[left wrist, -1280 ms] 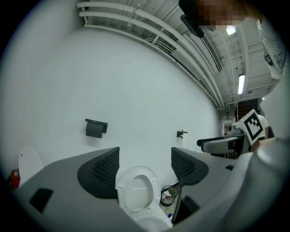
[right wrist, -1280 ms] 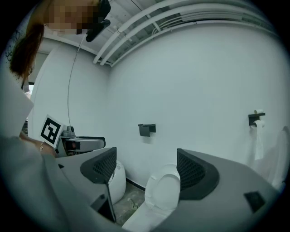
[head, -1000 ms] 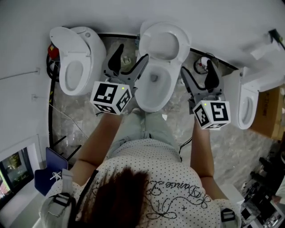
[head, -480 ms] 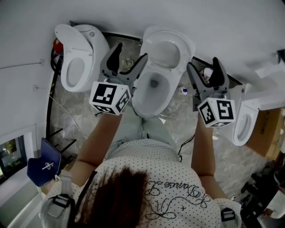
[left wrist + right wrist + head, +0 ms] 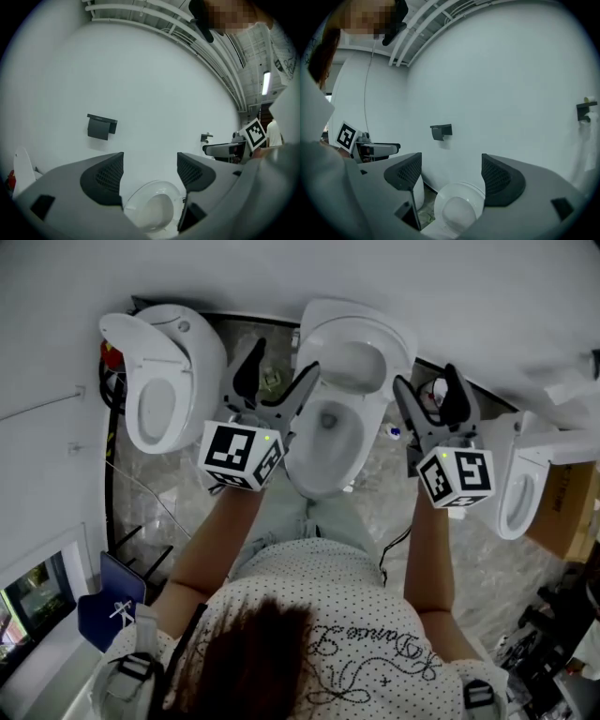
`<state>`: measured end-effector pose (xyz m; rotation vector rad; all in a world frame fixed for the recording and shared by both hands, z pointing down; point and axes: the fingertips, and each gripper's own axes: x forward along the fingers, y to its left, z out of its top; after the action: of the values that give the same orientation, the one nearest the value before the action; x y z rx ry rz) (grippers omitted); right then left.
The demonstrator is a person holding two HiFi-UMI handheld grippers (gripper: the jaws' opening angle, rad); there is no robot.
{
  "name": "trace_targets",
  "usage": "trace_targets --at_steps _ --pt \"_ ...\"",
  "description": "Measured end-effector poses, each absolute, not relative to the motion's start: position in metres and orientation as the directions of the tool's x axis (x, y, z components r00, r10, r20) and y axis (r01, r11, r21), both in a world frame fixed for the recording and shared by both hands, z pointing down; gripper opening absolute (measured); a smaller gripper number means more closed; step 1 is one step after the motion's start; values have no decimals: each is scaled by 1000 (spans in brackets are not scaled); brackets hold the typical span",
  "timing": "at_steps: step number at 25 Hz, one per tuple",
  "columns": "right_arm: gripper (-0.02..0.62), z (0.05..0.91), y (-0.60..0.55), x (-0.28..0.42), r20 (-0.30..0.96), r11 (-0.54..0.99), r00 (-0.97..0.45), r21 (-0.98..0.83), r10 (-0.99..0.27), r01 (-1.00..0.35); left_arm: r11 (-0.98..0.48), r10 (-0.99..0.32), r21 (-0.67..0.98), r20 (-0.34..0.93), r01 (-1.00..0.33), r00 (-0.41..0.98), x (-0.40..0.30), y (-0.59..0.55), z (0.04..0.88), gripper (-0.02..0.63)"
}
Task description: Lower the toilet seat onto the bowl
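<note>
Edging in since half a second ago, the left gripper point(image 5: 281, 369) hangs just left of the middle toilet point(image 5: 319, 480). Its jaws are spread wide with nothing between them, and one tip crosses the bowl's rim in the head view. The right gripper point(image 5: 427, 382), equally spread and empty, hovers just right of that toilet. The toilet seat point(image 5: 389, 348) stands raised against the wall behind the bowl, untouched (both gripper views show it through the gap between the jaws, well clear of them). Flanking the toilet this way probably lets either gripper reach the seat's edge and ease it down.
</note>
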<state>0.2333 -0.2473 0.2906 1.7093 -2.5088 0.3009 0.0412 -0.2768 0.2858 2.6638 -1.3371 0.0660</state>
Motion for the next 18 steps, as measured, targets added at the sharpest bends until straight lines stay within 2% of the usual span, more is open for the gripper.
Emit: trace_targets --at_steps 18 --pt "290 401 -376 225 377 291 -358 -226 -854 -930 -594 -748 207 214 -777 629 14 -376 348 341"
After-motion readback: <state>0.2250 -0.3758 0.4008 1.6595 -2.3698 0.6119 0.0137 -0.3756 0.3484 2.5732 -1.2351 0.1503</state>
